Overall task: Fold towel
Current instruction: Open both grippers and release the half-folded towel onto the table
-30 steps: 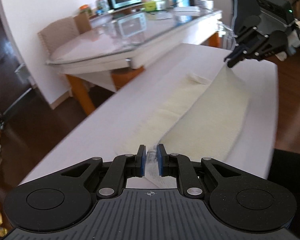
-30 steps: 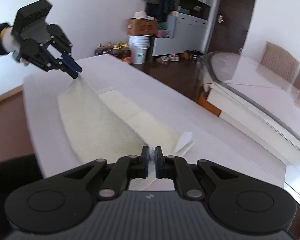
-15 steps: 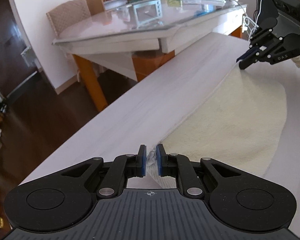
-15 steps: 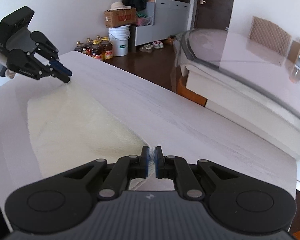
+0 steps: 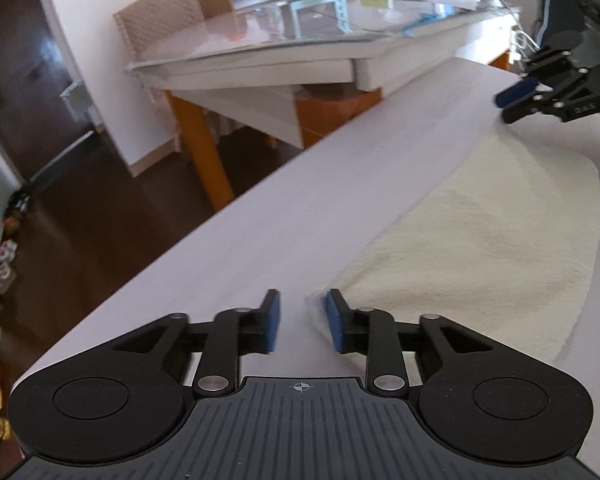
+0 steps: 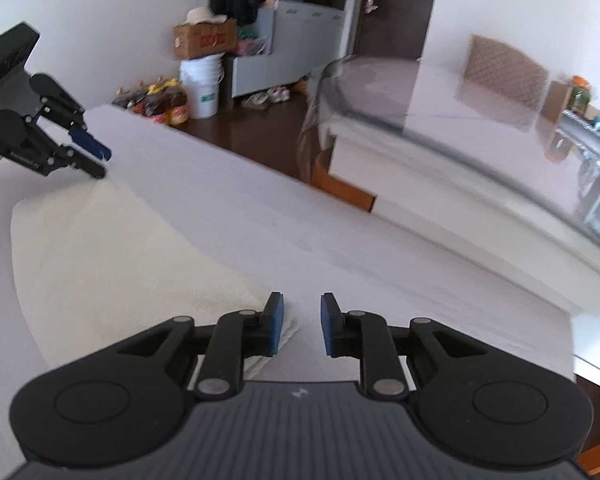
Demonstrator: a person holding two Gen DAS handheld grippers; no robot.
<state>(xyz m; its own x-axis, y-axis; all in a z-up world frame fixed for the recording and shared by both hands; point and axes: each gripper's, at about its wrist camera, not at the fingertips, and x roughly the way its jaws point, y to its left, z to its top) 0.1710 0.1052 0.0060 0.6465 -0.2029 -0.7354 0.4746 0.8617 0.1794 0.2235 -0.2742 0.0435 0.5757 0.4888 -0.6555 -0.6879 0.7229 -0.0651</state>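
Tilting down over towel (image 5: 480, 240), L gripper (image 5: 303, 326) & R gripper (image 6: 302, 330) jaws opening (corners unpinched, pads clear).

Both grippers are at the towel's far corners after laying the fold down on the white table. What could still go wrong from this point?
1. The left gripper is opening with a towel corner beside its right pad; pulling back could drag it.
2. The right gripper, also opening, has towel edge at its left pad, so the same snag is possible.
3. Whether the layers line up underneath cannot be seen.
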